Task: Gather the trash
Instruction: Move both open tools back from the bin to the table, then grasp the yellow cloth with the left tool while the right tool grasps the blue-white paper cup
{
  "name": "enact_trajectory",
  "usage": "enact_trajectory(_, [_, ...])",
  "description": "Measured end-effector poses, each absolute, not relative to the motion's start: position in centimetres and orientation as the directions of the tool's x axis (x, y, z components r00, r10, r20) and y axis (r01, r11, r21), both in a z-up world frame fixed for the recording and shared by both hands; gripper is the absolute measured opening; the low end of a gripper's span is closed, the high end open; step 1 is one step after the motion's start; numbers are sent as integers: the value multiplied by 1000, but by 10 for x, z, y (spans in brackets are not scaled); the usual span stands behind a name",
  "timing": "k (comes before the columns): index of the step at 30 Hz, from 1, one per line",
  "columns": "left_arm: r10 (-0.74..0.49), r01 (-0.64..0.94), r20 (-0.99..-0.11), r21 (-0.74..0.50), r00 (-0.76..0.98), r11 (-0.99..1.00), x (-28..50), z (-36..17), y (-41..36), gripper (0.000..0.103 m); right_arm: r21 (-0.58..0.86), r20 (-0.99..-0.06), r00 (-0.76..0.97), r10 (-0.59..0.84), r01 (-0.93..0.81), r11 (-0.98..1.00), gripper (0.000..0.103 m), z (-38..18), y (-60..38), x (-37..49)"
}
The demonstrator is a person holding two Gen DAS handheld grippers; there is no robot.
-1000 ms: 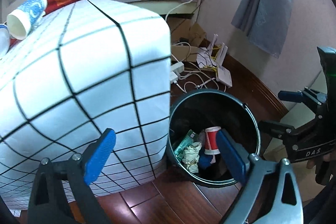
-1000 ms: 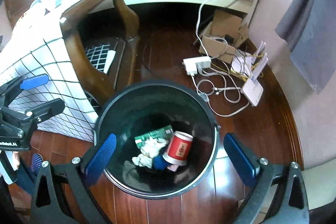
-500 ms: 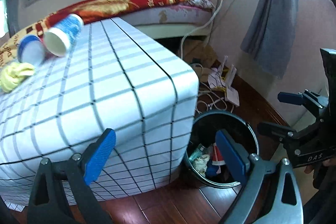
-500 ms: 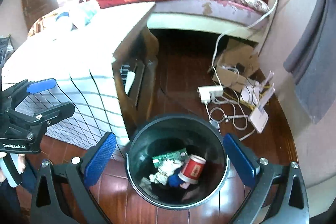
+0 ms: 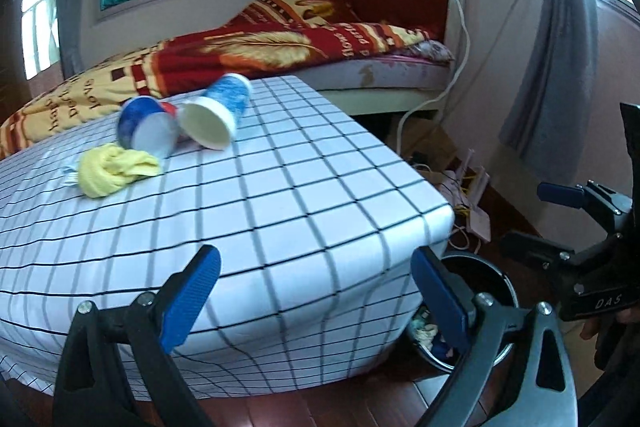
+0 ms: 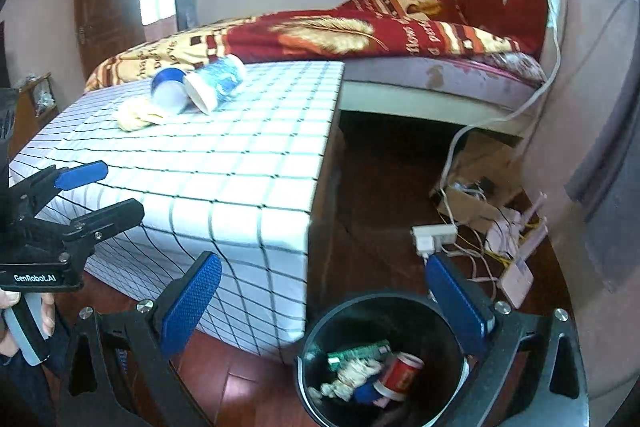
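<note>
Jaws, both units: spread wide, nothing between them. Left gripper (image 5: pixel 316 301) faces the counter's front corner; right gripper (image 6: pixel 326 301) sits above the floor beside the bin.

Counter (image 5: pixel 280 195): covered in white cloth with a black grid. Items on its far part:
- blue patterned paper cup (image 5: pixel 218 111), on its side, mouth toward the camera;
- dark blue cup (image 5: pixel 146 127), also tipped, touching the first;
- crumpled yellow wad (image 5: pixel 112 169), just beside the dark blue cup.

Black trash bin (image 6: pixel 316 339): on the wooden floor at the counter's corner. Contents:
- red paper cup (image 6: pixel 402 375);
- green wrapper (image 6: pixel 358 351);
- crumpled pale paper (image 6: pixel 352 373).

Background: bed (image 6: pixel 420 79) with red blanket; power strip (image 6: pixel 434 237) and cables on the floor.
</note>
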State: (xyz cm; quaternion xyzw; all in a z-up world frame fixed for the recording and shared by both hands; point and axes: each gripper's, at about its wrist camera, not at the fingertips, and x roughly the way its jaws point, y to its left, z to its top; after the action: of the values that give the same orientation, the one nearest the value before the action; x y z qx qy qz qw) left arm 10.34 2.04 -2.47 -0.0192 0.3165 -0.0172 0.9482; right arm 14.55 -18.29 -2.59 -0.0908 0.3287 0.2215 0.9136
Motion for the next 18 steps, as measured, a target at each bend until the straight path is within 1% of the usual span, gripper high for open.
enact_trajectory(9, [45,-80,-587,-34,808,996,98,-20,78,97,-25,-600,692,401,-517,855,103,-16,-126,159])
enact_trajectory(12, [89,-137,-592,-37,801,990,96,-22,108,97,-11,-582,688,433,-539,842,103,-9,-102,164])
enact_trajectory(18, [153,-235,-611,-55,777,970,98,-26,164,97,-41,-595,688,416,-542,839,103,-1,-52,177])
